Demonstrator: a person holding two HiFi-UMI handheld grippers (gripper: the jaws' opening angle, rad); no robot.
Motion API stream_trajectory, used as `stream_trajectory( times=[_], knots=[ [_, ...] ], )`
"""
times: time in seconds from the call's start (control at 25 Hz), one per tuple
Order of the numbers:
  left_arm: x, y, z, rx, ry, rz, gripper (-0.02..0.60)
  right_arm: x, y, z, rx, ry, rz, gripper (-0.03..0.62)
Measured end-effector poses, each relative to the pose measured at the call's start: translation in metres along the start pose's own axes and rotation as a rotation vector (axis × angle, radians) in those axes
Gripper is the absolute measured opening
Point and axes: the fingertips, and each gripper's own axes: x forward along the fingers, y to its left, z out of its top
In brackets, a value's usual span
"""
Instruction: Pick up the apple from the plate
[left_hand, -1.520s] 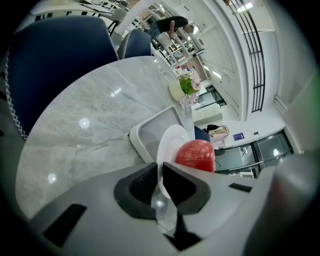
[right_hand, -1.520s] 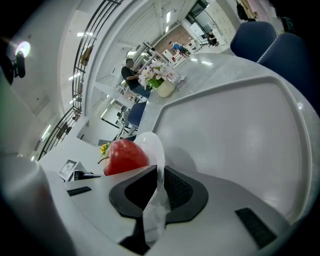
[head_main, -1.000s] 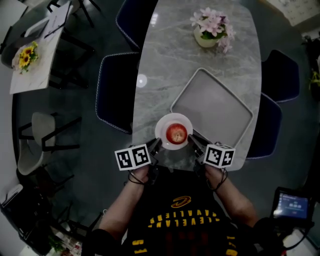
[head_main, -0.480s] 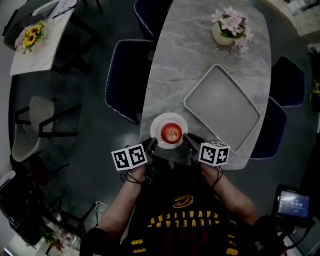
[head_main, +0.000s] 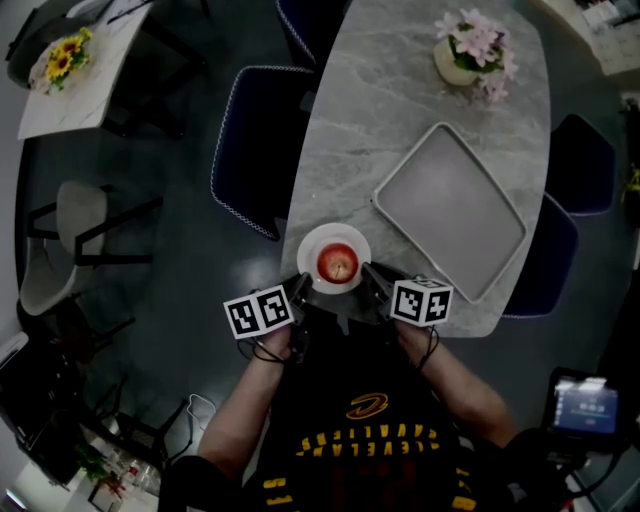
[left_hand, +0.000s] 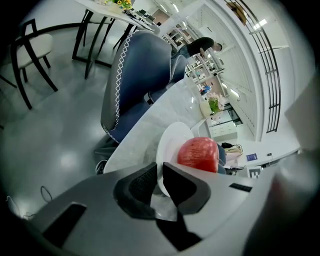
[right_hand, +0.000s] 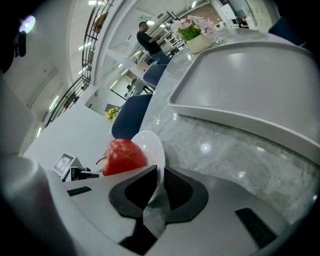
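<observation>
While the red apple (head_main: 337, 262) lies in the middle of the white plate (head_main: 310, 247), both tools have hold of that plate and not of the fruit. The plate is at the near end of the grey marble bench (head_main: 370, 110), close to its edge; whether it rests on the bench or is a little lifted, I cannot tell.

The left tool (head_main: 300, 287) comes to the plate from the person's left side. In the left gripper view its jaws are nearly together, and the thin rim of the plate (left_hand: 172, 142) stands pinched between them, with the apple (left_hand: 198, 154) just behind. The right tool (head_main: 368, 272) comes from the other side. In the right gripper view its jaws are closed on the plate's rim (right_hand: 152, 145) in the same way, and the apple (right_hand: 122, 155) shows to the left of them. Neither tool touches the apple.

A grey rectangular tray (head_main: 450, 210) lies on the bench near the plate, on the person's right and further away, apart from it. At the far end of the bench stands a pot of pink flowers (head_main: 470, 50). A dark blue chair (head_main: 255, 150) stands beside the bench on the left.
</observation>
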Motion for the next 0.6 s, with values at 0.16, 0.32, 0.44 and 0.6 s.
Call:
stream_trajectory(
  times=[0.16,0.32,0.44,0.6],
  knots=[
    [0.003,0.005,-0.001,0.006,0.009,0.017,0.037,0.005,-0.003,-0.002,-0.003,0.008,-0.006,0.051],
    [0.006,0.008,-0.002,0.013,0.02,0.023,0.037,0.007,-0.011,-0.009,-0.003,0.02,-0.02,0.051],
    [0.008,0.01,-0.003,0.015,0.028,0.027,0.037,0.007,-0.008,-0.01,0.006,0.017,-0.013,0.051],
    [0.009,0.012,-0.005,0.013,0.039,0.03,0.037,0.007,-0.008,-0.01,0.012,0.019,-0.017,0.051]
  ],
)
